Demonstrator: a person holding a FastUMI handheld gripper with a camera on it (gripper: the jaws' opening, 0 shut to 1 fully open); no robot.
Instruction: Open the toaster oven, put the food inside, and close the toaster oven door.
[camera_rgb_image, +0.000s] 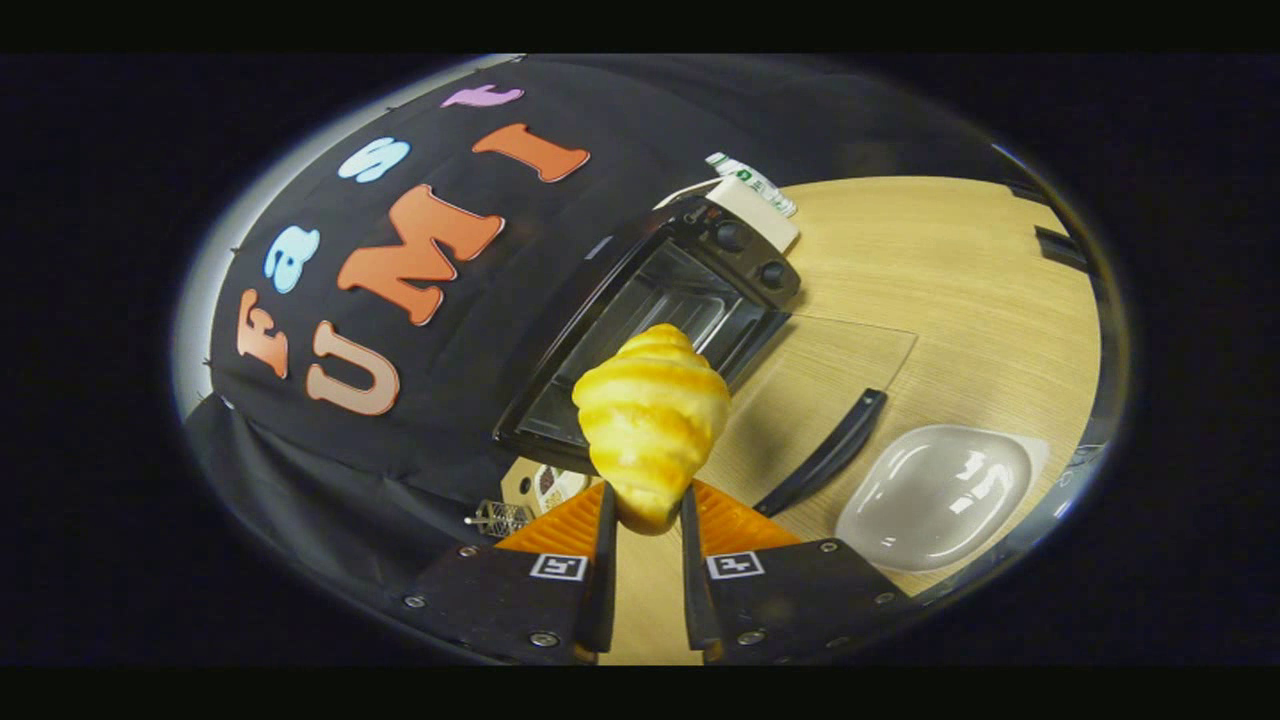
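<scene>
A golden croissant (652, 420) is held between my gripper's (645, 515) two fingers, which press on its lower end; it sticks out ahead of them. Beyond the croissant stands the black toaster oven (655, 320) with its cavity open toward me. Its glass door (835, 375) is folded down flat over the wooden table, the dark handle (825, 452) at its near edge. Two knobs (750, 255) sit on the oven's control panel at the far end. The whole scene appears tilted.
A clear plastic dish (935, 495) lies on the wooden table (960, 280) beside the door handle. A small wire rack and a cardboard tag (530, 500) lie by the oven's near corner. A white packet (755, 190) rests beyond the oven.
</scene>
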